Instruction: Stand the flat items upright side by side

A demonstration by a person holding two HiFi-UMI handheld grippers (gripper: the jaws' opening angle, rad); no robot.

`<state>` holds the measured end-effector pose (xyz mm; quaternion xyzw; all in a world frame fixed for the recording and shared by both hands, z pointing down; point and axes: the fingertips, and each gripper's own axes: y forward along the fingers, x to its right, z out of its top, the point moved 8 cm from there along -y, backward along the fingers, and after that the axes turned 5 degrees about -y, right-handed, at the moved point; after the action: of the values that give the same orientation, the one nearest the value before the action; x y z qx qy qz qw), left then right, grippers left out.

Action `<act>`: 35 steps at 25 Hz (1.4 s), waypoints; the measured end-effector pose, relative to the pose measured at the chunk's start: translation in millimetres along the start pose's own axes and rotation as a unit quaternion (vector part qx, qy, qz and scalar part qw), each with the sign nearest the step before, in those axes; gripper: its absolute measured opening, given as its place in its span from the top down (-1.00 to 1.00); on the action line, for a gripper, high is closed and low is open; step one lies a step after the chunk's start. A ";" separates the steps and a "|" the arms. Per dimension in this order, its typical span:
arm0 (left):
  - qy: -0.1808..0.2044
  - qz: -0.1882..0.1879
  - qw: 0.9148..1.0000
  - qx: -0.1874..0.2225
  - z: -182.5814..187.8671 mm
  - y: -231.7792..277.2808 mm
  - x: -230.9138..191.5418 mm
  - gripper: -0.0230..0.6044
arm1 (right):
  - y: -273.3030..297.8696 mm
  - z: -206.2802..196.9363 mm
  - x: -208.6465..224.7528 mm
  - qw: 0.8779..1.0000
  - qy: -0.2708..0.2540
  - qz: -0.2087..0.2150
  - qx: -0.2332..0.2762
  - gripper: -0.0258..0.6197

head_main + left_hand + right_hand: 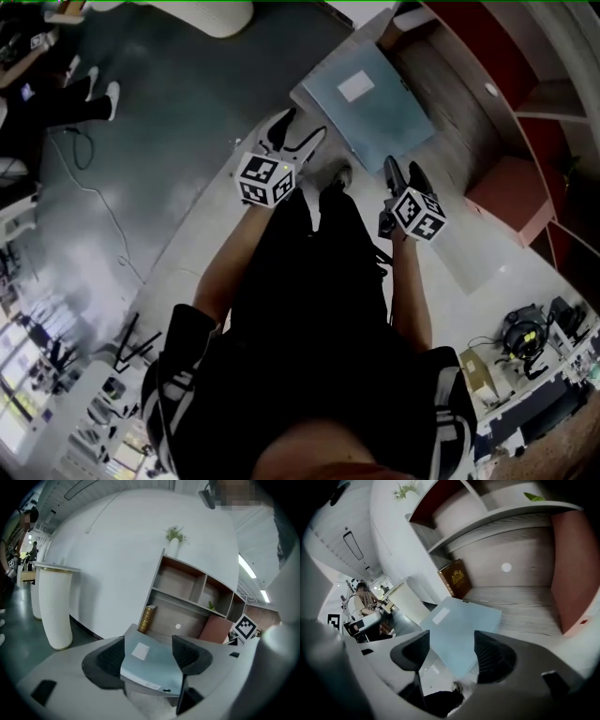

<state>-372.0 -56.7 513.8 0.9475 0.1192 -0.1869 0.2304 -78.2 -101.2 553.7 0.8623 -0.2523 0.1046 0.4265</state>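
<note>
White and ribbed, a tall column (54,606) stands on the grey floor (169,141) at the far left, well apart from everything else. Next comes the left gripper (298,136), held low in front of the person's black trousers. Its jaws stand wide apart and grip nothing. In the left gripper view, the left gripper (149,656) frames the near edge of the folder in its gap, but neither pad presses on it.

The pale blue folder (370,103) lies flat on the bottom board of the wooden shelf (459,112), a white label (356,87) on its cover. Its near corner juts out past the shelf's front edge. It is not yet stood up.

Behind the folder (154,660), a brown book (146,618) with gold print stands upright against the shelf's left wall. A small green plant (174,535) sits on top of the shelf.

The right gripper (405,173) hangs just beside the folder's near right edge, tilted downward. Its jaws are also spread wide and empty. The right gripper view shows the folder (459,630) beyond the gap of the right gripper (452,651), untouched.

At the far right, a reddish board (574,569) stands upright in the same compartment, apart from the folder.
</note>
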 end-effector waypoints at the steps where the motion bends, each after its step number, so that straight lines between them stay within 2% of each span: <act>1: 0.000 -0.004 1.000 -0.013 -1.8 7.3 -8.3 -0.06 | 3.8 -4.0 1.0 1.000 0.010 -0.006 -0.005 -0.01; 7: 0.014 -0.036 0.995 -0.095 -6.6 55.1 -64.0 -0.08 | 31.4 -21.5 6.4 0.995 0.080 -0.052 -0.016 -0.03; 13: 0.039 -0.081 0.981 -0.174 -12.0 107.3 -104.5 -0.11 | 59.4 -42.0 10.0 0.983 0.146 -0.113 -0.009 -0.04; 21: 0.047 -0.123 0.964 -0.230 -25.6 157.3 -138.9 -0.11 | 82.8 -72.6 1.9 0.969 0.196 -0.150 -0.011 -0.04; 29: 0.038 -0.182 0.936 -0.298 -52.9 178.0 -149.5 -0.14 | 95.2 -90.9 -3.7 0.964 0.215 -0.153 -0.009 -0.04; 31: 0.042 -0.191 0.934 -0.298 -54.4 176.2 -147.6 -0.14 | 94.1 -91.6 -7.3 0.964 0.215 -0.156 -0.003 -0.03; 35: 0.045 -0.200 0.937 -0.284 -54.5 162.0 -139.7 -0.14 | 82.3 -93.5 -11.8 0.963 0.213 -0.164 0.010 -0.03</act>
<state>-431.1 -190.2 679.4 0.8068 0.3643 -0.1444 0.4422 -128.1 -65.3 662.6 0.8538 -0.0097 0.2171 0.4732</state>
